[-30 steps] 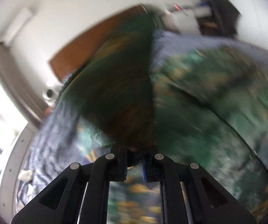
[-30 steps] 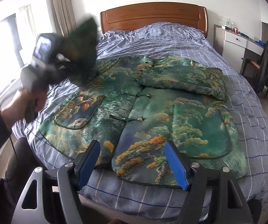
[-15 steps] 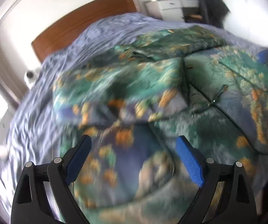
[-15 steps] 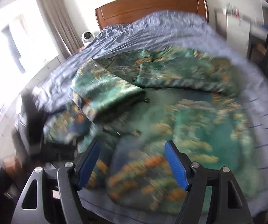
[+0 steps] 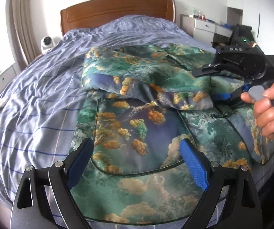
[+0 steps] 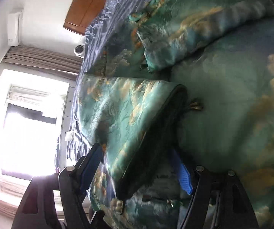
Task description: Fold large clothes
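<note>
**Sleeve folded in, right claw at its cuff**

I read this as mid-fold; the green brocade jacket (image 5: 137, 133) lies spread across the bed (image 5: 32, 114), hem at the foot edge, one sleeve (image 5: 146, 82) laid across its chest. My left gripper (image 5: 137, 162) hangs spread and empty over the hem; my right gripper (image 6: 137, 168) stands wide around the sleeve's cuff (image 6: 137, 133), though I cannot tell whether the pads press on it. Next, I judge, I must square that sleeve, then take the hem and carry it toward the collar. The slippery fabric may slide; the person's hand (image 5: 268, 112) crowds the jacket's right side; a small camera (image 5: 46, 42) sits by the headboard (image 5: 116, 9), well apart.
</note>
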Demonstrator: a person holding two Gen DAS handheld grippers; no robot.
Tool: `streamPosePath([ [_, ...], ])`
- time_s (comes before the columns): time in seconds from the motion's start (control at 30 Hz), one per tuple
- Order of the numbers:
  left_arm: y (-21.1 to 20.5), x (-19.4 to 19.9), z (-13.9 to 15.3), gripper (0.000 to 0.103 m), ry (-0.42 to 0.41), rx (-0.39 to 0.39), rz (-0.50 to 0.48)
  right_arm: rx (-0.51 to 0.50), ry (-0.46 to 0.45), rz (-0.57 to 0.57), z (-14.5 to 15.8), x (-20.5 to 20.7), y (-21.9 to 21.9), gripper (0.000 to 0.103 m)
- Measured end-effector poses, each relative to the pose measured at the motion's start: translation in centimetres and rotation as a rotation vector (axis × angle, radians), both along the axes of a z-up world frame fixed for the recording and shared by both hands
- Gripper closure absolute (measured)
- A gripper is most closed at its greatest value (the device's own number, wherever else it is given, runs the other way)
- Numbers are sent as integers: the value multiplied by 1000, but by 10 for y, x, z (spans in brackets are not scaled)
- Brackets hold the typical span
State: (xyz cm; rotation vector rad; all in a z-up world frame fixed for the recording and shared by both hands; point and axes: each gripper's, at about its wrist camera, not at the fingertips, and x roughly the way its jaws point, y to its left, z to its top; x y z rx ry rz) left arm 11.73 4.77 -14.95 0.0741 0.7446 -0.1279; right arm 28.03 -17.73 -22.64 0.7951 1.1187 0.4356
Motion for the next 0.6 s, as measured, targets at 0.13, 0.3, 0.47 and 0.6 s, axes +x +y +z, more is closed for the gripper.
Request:
streamPosePath([
  [0.13, 11, -2, 0, 10, 12, -42, 20, -87, -51, 28, 17, 8, 13, 92],
  [0.3, 17, -3, 7, 10, -6, -84, 24, -254, -306, 76, 92, 40, 17, 92],
  [0.47, 18, 1, 13, 10, -12, -122, 23, -420, -444, 68, 133, 100, 2, 92],
  [0.6, 18, 4, 12, 10, -1, -130, 25, -481, -407, 73, 111, 147, -6, 92],
])
